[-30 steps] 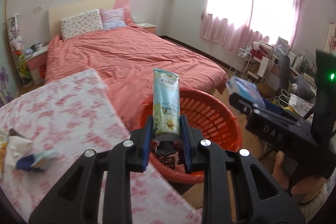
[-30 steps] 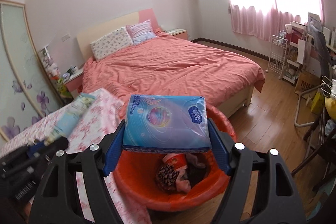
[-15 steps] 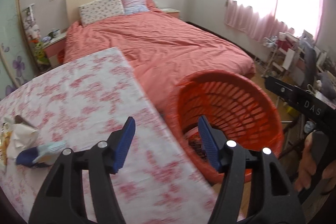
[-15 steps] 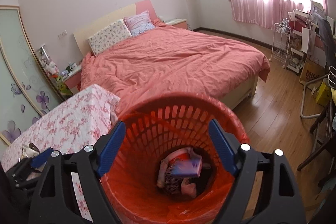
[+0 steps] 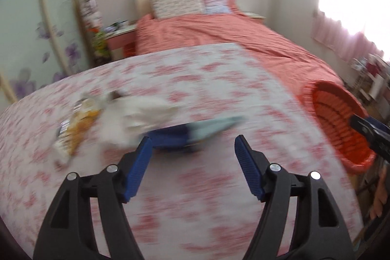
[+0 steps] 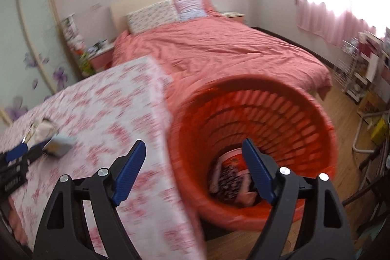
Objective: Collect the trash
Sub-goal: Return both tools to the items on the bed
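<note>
My left gripper (image 5: 193, 141) is open and empty, low over the floral table (image 5: 219, 187). Just beyond it lie a blue and pale-teal packet (image 5: 195, 133), crumpled white tissue (image 5: 136, 113) and a yellow snack wrapper (image 5: 75, 130). The view is blurred. My right gripper (image 6: 193, 146) is open and empty, at the table edge (image 6: 156, 113) beside the orange basket (image 6: 314, 123). Trash (image 6: 234, 182) lies at the basket's bottom. The basket also shows at the right of the left wrist view (image 5: 341, 123). The blue packet shows at far left in the right wrist view (image 6: 58, 144).
A bed with a salmon cover (image 6: 219, 50) stands behind the table and basket. A pink nightstand (image 5: 121, 39) is at the bed's left. Shelves and clutter (image 6: 365, 70) line the right wall on a wooden floor (image 6: 346, 113).
Both grippers opened and let go of the tube and the blue pack, which dropped into the basket. Both then swung left toward the table; the left one now faces the trash there.
</note>
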`<state>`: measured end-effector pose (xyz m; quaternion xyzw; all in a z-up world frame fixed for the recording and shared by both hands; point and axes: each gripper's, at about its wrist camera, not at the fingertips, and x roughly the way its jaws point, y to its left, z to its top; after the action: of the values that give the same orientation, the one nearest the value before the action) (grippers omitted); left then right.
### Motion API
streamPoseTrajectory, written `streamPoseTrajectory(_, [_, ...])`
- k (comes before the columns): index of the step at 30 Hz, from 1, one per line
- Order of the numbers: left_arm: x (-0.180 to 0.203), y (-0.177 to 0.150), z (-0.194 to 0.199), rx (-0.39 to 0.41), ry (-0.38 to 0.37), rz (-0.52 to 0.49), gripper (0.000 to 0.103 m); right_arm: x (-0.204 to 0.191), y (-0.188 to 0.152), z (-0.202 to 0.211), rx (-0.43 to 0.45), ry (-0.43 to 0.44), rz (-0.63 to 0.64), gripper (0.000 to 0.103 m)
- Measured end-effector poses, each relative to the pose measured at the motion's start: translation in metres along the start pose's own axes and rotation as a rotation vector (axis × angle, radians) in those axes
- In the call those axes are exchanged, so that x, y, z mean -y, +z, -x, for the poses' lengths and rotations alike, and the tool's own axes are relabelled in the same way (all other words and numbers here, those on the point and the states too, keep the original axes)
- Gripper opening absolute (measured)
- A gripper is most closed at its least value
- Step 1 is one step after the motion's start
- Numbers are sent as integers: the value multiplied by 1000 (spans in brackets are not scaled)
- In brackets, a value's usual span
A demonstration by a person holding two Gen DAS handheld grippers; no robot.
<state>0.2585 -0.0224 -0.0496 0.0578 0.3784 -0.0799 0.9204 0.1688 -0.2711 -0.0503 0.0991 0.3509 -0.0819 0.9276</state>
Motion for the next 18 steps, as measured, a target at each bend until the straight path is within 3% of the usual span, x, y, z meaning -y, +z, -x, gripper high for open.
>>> streamPoseTrajectory(6, [-90, -3, -5, -12, 160, 124, 69, -56, -12, -11, -45, 71, 94, 80])
streamPoseTrajectory(11, [-147, 4, -33, -57, 270, 195, 69, -97, -13, -12, -42, 123, 151, 79])
streamPoseTrajectory(18, [-173, 15, -66, -111, 265, 213, 69, -145, 10, -8, 27, 191, 203, 78])
